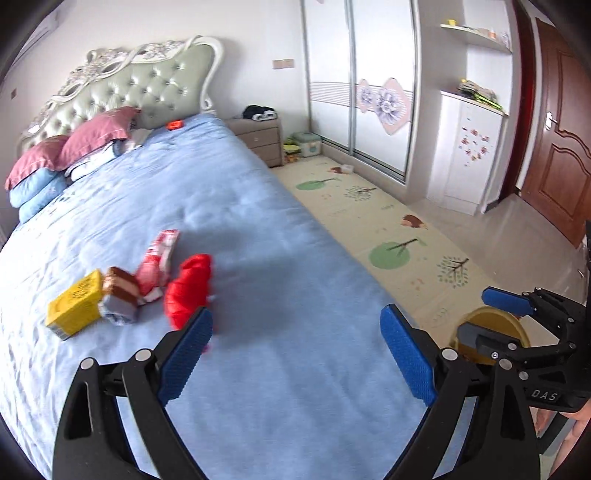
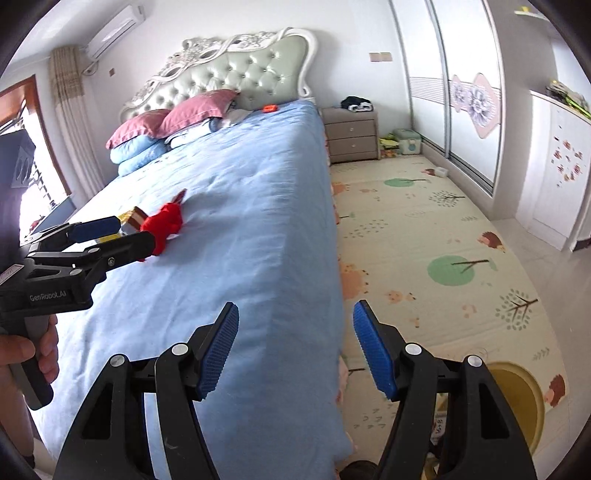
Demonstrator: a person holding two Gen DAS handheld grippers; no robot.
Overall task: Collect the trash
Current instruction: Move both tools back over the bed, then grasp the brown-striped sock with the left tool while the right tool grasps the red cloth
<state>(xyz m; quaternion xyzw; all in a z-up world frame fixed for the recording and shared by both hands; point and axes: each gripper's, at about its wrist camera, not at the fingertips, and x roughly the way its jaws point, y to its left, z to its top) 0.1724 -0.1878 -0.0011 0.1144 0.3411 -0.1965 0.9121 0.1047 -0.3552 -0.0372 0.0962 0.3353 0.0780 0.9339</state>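
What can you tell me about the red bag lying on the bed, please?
The red bag looks like thin, crumpled plastic, bunched into a loose lump, motion-blurred. It lies on the blue bedspread, at the right end of a small cluster of packages, right beside a pink packet. Neither gripper touches it; the left gripper hangs open nearby.

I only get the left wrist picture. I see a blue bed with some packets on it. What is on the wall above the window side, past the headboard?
Observer: An air conditioner hangs there, above a curtain.
Operator: Who holds the left gripper?
Observer: A hand grips its handle; the left gripper points toward the red wrapper.
Operator: Is that yellow round thing on the floor a bin?
Observer: It looks like one: the yellow bin stands open on the play mat beside the bed.
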